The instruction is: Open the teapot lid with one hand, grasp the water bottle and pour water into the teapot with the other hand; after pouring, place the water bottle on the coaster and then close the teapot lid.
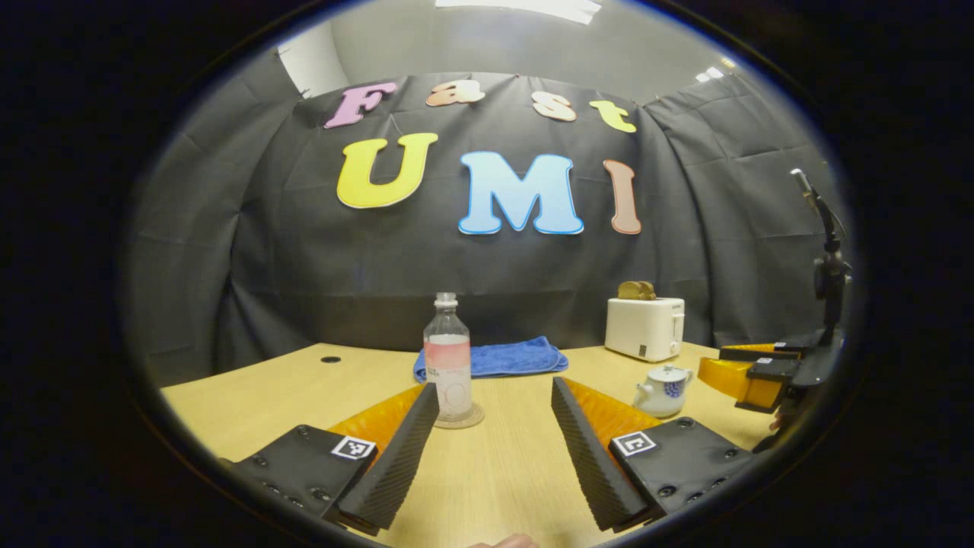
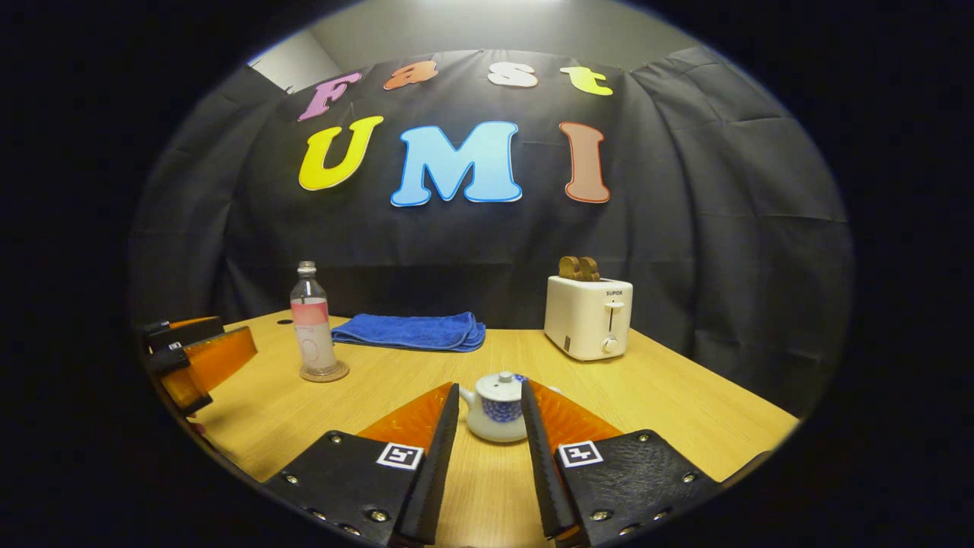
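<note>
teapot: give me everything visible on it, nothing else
The teapot is small, round and white, glazed like ceramic, with a blue pattern on its belly. Its lid is on, topped by a small knob. It stands upright on the wooden table; the spout points left in the right gripper view. The open right gripper frames it; contact cannot be told. The left gripper view shows it too, right of the bottle.

A clear water bottle (image 2: 313,323) with a pink label stands upright, uncapped, on a round coaster (image 2: 324,373). Right of it, well apart, sits a small white teapot (image 2: 495,409) with blue pattern, lid (image 2: 504,385) on.
</note>
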Demonstrator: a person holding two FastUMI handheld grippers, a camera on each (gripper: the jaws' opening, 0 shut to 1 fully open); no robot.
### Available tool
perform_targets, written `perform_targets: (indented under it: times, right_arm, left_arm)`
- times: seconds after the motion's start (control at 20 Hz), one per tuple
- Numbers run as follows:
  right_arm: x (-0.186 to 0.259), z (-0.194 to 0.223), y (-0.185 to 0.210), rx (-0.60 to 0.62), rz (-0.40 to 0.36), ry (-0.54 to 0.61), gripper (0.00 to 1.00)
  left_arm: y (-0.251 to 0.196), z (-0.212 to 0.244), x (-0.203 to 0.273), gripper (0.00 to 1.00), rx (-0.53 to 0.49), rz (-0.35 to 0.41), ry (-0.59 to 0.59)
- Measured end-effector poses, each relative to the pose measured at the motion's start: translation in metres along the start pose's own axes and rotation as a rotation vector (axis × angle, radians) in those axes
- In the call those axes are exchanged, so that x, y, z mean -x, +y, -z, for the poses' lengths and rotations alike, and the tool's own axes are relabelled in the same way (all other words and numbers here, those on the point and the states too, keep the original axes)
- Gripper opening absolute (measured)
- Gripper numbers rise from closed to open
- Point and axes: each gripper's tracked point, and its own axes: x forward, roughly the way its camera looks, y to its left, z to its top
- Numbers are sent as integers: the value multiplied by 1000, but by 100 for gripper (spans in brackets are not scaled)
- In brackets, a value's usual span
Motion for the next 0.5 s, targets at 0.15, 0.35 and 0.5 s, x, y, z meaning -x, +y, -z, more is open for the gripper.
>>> perform_targets:
  times: [0.15, 0.35, 0.5]
  right_arm:
    - [14, 4, 9, 9, 20, -9, 50]
    - [22, 9, 25, -23, -39, -23, 50]
    - [17, 22, 21, -31, -6, -10, 51]
  left_arm:
    - [-9, 15, 13, 100, -4, -19, 15]
    - [-15, 16, 16, 100, 13, -23, 15]
    - [-23, 21, 19, 100, -46, -39, 34]
